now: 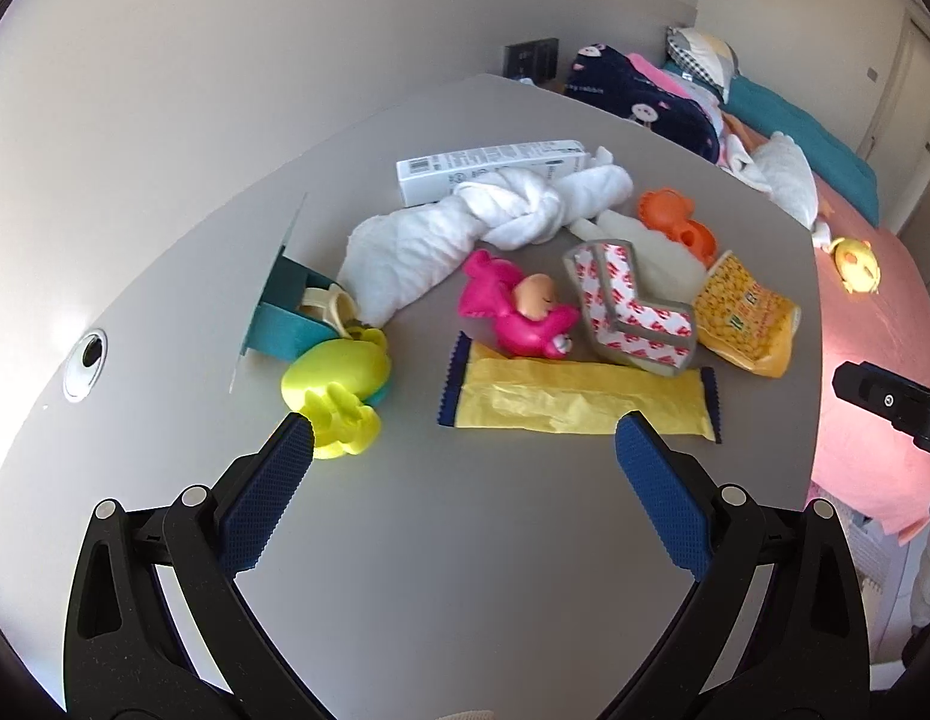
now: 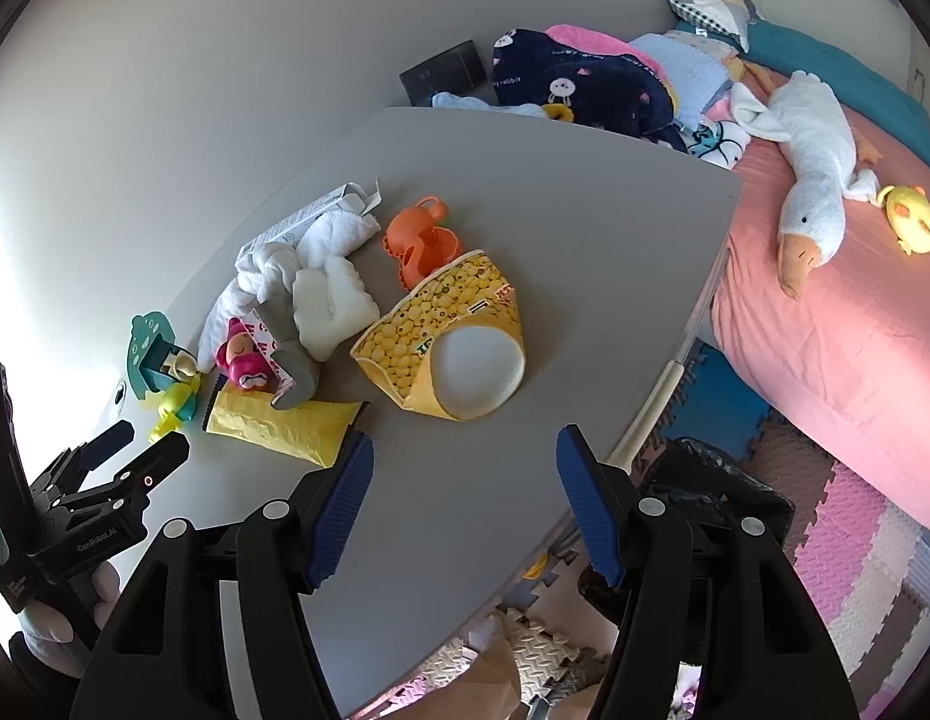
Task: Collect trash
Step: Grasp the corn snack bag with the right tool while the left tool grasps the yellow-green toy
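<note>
grey table [image 1: 465,540], flat crinkled yellow wrapper [image 1: 576,399], dark-edged; both grippers [image 1: 465,432] [image 2: 465,450] agape, empty

Matt grey table [image 1: 465,540], crinkled yellow wrapper [image 1: 576,399], glossy pink plastic toy [image 1: 513,306].

yellow wrapper [image 1: 576,399] (dark serrated ends), corn-patterned yellow bag [image 2: 447,330], grey table [image 1: 465,540].

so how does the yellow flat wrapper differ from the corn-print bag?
The yellow flat wrapper is plain yellow with dark crimped ends; the corn-print bag carries a kernel pattern and text. The wrapper lies long and flat; the bag is puffed, gaping open toward the right wrist camera. Both are yellow and lie ungripped on the table.
</note>
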### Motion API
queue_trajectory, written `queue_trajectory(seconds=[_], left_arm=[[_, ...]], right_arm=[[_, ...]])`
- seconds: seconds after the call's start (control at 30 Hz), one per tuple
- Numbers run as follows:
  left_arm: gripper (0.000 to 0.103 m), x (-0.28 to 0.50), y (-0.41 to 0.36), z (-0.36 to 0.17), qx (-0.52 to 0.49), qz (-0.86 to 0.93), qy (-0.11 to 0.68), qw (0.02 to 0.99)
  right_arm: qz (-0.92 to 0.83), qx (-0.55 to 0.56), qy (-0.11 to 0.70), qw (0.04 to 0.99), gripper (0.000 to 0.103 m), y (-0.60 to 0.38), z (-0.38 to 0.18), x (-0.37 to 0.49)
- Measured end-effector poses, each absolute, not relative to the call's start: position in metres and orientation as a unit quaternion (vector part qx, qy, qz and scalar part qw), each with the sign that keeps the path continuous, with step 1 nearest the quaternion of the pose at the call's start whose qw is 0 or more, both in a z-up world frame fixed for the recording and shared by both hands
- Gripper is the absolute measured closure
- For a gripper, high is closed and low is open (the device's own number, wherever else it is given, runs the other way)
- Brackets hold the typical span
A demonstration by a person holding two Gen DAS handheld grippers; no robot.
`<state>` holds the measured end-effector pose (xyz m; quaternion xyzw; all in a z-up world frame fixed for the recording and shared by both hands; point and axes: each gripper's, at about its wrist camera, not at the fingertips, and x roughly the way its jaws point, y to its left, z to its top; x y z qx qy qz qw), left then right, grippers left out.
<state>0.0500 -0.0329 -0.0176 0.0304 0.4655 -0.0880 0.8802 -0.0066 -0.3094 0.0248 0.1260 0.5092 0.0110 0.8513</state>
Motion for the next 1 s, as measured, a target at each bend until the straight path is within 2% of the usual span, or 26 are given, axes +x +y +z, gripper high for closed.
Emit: queue_trajectory(seconds=[0.1,0.57,0.67,0.73,0.8,0.9,1.0], left_arm=[[0.006,0.060,-0.019,-0.023,0.020,-0.076,0.469,0.880],[0.006,0.093,0.016,-0.054,-0.010,-0.048,0.498,0.866],[0.014,0.093,0.017,-0.057,-0.005,-0.048,0.498,0.866],[0.021,0.095,0.016,-0.060,-0.004,-0.051,0.502,0.863],[0.032,0.095,0.018,-0.061,-0.006,-0.048,0.501,0.864],[0.043,0.092,0.019,-0.060,-0.009,-0.048,0.494,0.868],[0.047,0.089,0.020,-0.059,-0.005,-0.049,0.493,0.869]], right_arm=[[0.003,0.133,0.511,0.849,0.034,-0.304,0.020,0.005],[-0.079,0.157,0.522,0.834,0.034,-0.294,-0.018,0.049],[-0.081,0.158,0.520,0.836,0.034,-0.297,-0.022,0.050],[-0.081,0.149,0.521,0.837,0.043,-0.296,-0.023,0.050],[-0.075,0.147,0.521,0.837,0.052,-0.297,-0.023,0.051],[-0.066,0.158,0.522,0.836,0.053,-0.302,-0.023,0.051],[-0.062,0.156,0.523,0.836,0.053,-0.303,-0.022,0.050]])
